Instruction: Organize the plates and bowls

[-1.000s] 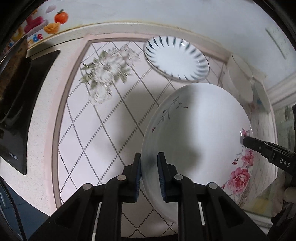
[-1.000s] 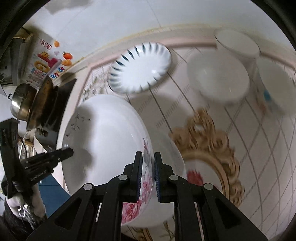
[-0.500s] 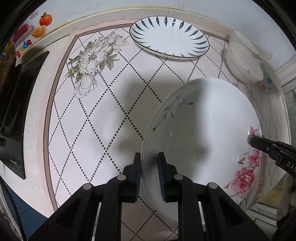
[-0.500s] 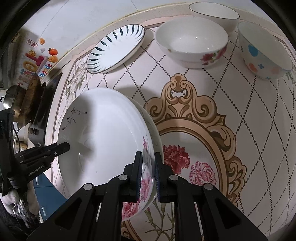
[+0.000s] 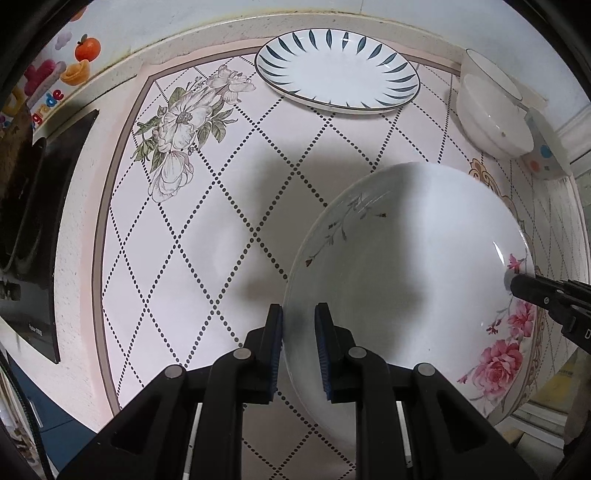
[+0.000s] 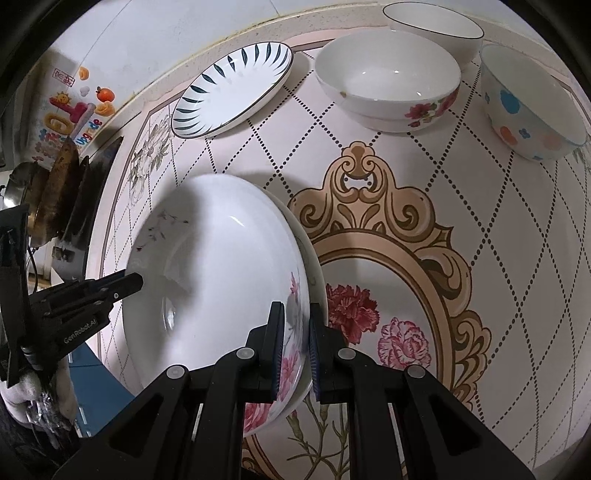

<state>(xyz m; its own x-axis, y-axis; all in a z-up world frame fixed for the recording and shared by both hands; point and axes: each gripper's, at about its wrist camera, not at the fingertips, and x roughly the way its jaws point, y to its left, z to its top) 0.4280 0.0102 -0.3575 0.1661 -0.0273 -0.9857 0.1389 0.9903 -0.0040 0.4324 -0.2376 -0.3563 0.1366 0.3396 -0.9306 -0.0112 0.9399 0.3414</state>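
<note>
Left tool [image 5: 298, 347] pinching the near rim of a large white plate with pink roses [image 5: 406, 280], one blue pad under the rim and the other over it. Right tool [image 6: 296, 345] clamped on the opposite, rose-painted edge of that same plate, its dark tip visible in the left wrist view at the far right rim. Plate held between the two tools above the patterned table [image 5: 207, 236], tilted, casting a broad shadow on the diamond-dotted cloth; in the right wrist view, hanging over the left part of the gold-scrolled frame motif [image 6: 388, 236]; whether any edge touches the cloth, unclear. Toward the back wall, resting flat, a white plate with dark blue leaf strokes [image 5: 338, 75]. To its right, a white bowl with a rose print [image 6: 388, 88], a plain white bowl with a dark rim line [image 6: 436, 26] just behind it, and a bowl with coloured dots [image 6: 532, 103] beside them, all upright, well apart from the held plate. At the far left, a black induction hob [image 5: 33, 221] on the table edge and colourful stickers [image 5: 55, 81] on the wall.
</note>
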